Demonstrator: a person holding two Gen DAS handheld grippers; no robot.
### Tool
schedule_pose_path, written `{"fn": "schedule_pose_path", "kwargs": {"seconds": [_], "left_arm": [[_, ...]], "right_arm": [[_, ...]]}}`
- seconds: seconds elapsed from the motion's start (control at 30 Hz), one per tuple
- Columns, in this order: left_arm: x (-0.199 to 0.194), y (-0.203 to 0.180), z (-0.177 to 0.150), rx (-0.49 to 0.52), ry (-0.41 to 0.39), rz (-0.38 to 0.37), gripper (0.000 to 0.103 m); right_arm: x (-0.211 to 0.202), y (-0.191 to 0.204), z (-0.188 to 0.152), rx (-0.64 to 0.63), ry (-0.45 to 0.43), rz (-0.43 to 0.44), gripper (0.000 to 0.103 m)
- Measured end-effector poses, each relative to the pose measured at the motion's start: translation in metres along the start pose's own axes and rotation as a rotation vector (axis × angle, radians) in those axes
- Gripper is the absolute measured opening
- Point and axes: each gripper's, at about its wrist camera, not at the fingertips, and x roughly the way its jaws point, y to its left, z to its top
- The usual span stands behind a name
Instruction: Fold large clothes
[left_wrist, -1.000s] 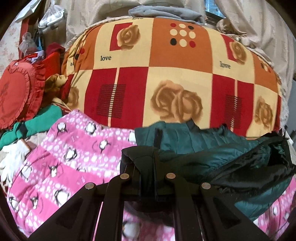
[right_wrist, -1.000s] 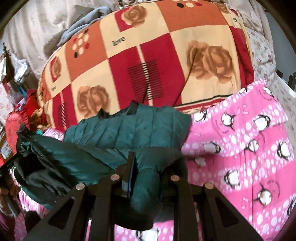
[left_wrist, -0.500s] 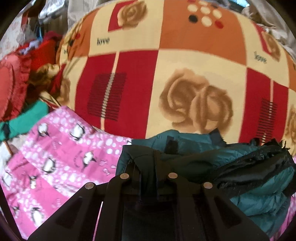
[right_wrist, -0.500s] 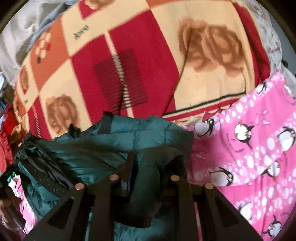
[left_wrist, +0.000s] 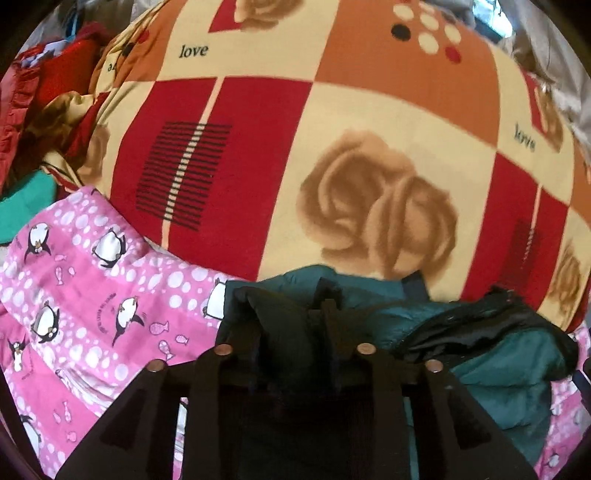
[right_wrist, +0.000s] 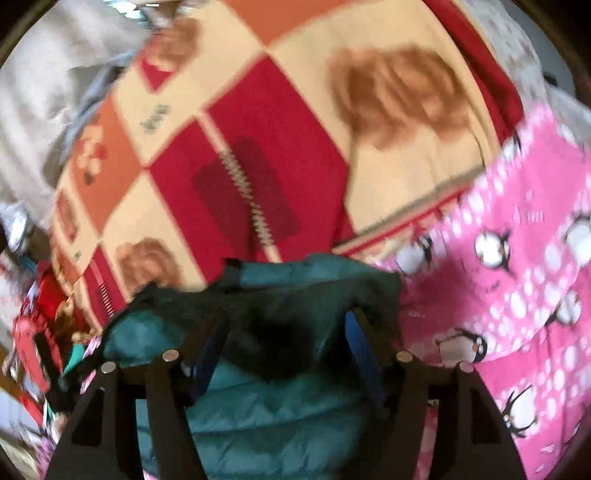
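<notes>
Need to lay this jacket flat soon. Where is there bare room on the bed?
Bare pink penguin blanket lies left of the teal jacket, bordered behind by the rose-patterned quilt. In the right wrist view, more bare blanket lies right of the jacket. The far left is crowded with red cushions.

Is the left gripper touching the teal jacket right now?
Touching. In the left wrist view, the left gripper is shut on a bunched fold of the teal jacket, with the fabric pinched between its fingers.
</notes>
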Motion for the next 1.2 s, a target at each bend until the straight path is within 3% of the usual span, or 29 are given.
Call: {"fn": "schedule_pose_path", "kwargs": {"seconds": [0.07, 0.13, 0.23, 0.33, 0.4, 0.47, 0.6, 0.8, 0.9, 0.97, 1.07, 1.2], "left_arm": [[-0.008, -0.002, 0.003, 0.006, -0.013, -0.010, 0.010], [-0.016, -0.002, 0.006, 0.003, -0.033, -0.015, 0.015], [-0.031, 0.000, 0.010, -0.001, -0.082, -0.024, 0.031], [-0.038, 0.004, 0.013, 0.004, -0.095, -0.019, 0.033], [-0.040, 0.004, 0.011, 0.031, -0.088, -0.013, 0.033], [-0.039, 0.003, 0.006, 0.065, -0.083, 0.008, 0.033], [-0.029, -0.005, -0.005, 0.111, -0.049, 0.035, 0.033], [-0.007, -0.020, -0.013, 0.134, -0.043, 0.080, 0.033], [0.005, -0.020, -0.016, 0.123, -0.033, 0.113, 0.033], [0.013, -0.019, -0.018, 0.117, -0.021, 0.136, 0.033], [0.024, -0.017, -0.020, 0.115, -0.001, 0.149, 0.033], [0.036, -0.019, -0.021, 0.138, 0.008, 0.166, 0.034]], "right_arm": [[-0.009, 0.026, -0.007, -0.077, -0.044, 0.035, 0.069], [0.007, 0.056, -0.016, -0.176, 0.014, 0.072, 0.069], [0.047, 0.104, -0.034, -0.331, 0.106, 0.041, 0.069], [0.087, 0.135, -0.049, -0.426, 0.171, 0.015, 0.069], [0.118, 0.147, -0.055, -0.471, 0.182, -0.070, 0.069], [0.147, 0.146, -0.056, -0.465, 0.189, -0.139, 0.069], [0.172, 0.134, -0.045, -0.387, 0.192, -0.170, 0.069], [0.128, 0.129, -0.032, -0.355, 0.163, -0.098, 0.069], [0.102, 0.113, -0.027, -0.384, 0.110, -0.144, 0.075], [0.095, 0.100, -0.021, -0.414, 0.081, -0.196, 0.084], [0.103, 0.072, -0.014, -0.450, 0.082, -0.305, 0.087], [0.134, 0.038, -0.007, -0.351, 0.127, -0.300, 0.087]]}}
